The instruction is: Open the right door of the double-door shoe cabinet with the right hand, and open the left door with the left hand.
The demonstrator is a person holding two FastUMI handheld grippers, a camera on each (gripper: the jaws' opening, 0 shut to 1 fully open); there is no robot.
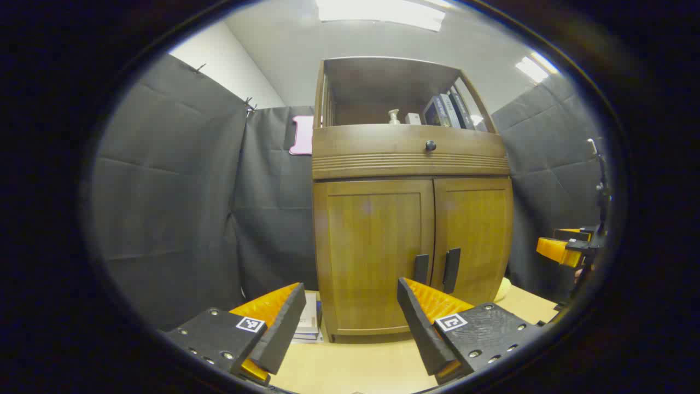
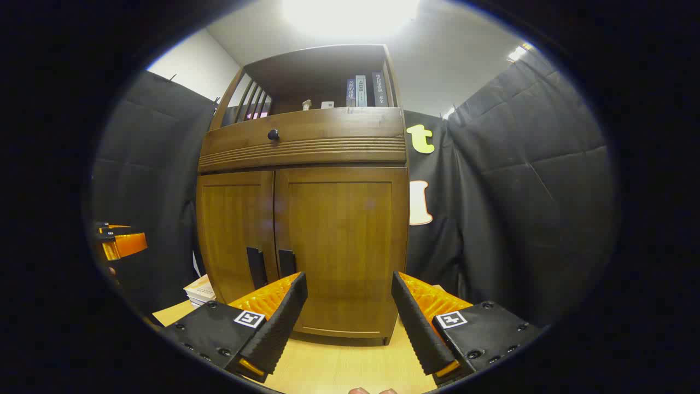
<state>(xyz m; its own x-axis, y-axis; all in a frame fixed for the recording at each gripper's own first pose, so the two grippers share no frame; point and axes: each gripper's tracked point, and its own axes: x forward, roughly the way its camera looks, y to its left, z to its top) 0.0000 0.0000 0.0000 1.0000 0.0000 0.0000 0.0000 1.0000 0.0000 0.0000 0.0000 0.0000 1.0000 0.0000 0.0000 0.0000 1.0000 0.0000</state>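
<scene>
Left gripper (image 1: 350,301): fingers spread wide apart, clamping nothing, held near the desk (image 1: 355,366) in front of the left door (image 1: 374,251); seen at the far left edge of the right gripper view (image 2: 117,243).
Books on desk (image 2: 199,291): a low stack lying flat just beside the cabinet's left side.
Shoe cabinet (image 2: 303,241): stands upright on the desk against the black cloth wall (image 1: 169,191), both doors shut.
Door handles: two dark vertical bars side by side at the centre seam, left handle (image 1: 421,269) and right handle (image 1: 451,270), neither touched.
Drawer: a ribbed front above the doors with one round dark knob (image 1: 430,145).
Top shelf: upright books (image 2: 363,90) at the right, with small pale items beside them, possibly ornaments.
Right door (image 2: 342,246): closed, facing the right gripper (image 2: 350,298).
Right gripper: fingers set apart, empty, near the door's lower half; seen too at the far right edge of the left gripper view (image 1: 566,249).
</scene>
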